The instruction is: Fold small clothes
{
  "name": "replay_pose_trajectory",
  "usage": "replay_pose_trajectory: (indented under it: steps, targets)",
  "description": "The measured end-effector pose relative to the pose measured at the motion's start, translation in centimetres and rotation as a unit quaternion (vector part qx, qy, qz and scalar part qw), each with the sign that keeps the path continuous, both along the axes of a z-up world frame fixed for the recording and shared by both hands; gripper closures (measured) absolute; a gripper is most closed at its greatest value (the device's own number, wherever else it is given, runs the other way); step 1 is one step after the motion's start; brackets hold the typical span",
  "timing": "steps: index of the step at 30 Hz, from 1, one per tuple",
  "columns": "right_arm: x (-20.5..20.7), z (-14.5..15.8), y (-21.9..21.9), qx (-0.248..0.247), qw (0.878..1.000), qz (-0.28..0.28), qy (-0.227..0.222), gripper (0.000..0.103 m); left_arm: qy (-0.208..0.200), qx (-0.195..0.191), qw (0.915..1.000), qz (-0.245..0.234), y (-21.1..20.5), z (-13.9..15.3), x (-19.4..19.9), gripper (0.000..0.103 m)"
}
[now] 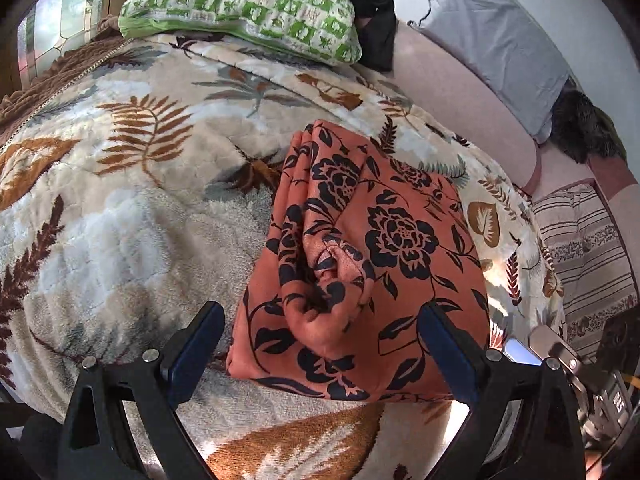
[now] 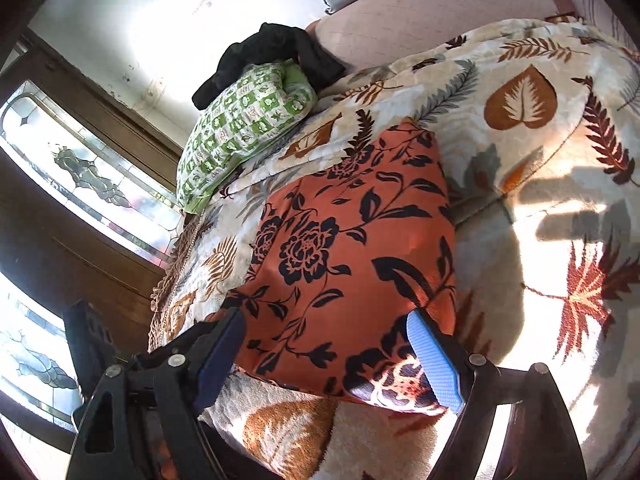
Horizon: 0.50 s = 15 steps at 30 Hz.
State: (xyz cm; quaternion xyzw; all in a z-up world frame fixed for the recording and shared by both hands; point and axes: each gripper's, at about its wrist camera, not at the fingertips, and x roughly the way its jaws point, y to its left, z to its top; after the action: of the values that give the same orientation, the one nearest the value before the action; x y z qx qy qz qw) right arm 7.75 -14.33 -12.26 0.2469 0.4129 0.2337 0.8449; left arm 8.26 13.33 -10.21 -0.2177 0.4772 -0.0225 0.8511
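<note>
Folded cloth (image 1: 360,264) on blanket (image 1: 120,208)

A home bedroom: bed under a leaf-patterned fleece blanket (image 1: 132,168), green checked pillow (image 1: 244,8), leaded-glass wooden door (image 2: 80,184)

The orange cloth (image 1: 384,248) with black flowers lies folded into a thick, flat bundle on the bed, its near edge between the wide-apart left tongs (image 1: 320,344), layered folds bunched toward their left side.
</note>
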Motion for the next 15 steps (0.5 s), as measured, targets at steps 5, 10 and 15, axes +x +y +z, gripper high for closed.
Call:
replay_pose_trajectory:
  steps: [5, 10, 15]
  targets:
    - [-0.4, -0.7, -1.7, 0.026, 1.0, -0.002, 0.005, 0.018, -0.013, -0.059, 0.9981, 0.009, 1.1, 0.4, -0.8, 0.095]
    - [0.1, -1.5, -2.3, 0.029, 1.0, 0.005, 0.009, 0.018, 0.063, -0.087, 0.9928, 0.052, 3.4, -6.0, -2.2, 0.091]
    - [0.7, -2.1, -1.9, 0.037, 0.999, 0.018, 0.027, 0.018, 0.044, -0.075, 0.9958, 0.03, 3.2, -4.7, -1.7, 0.086]
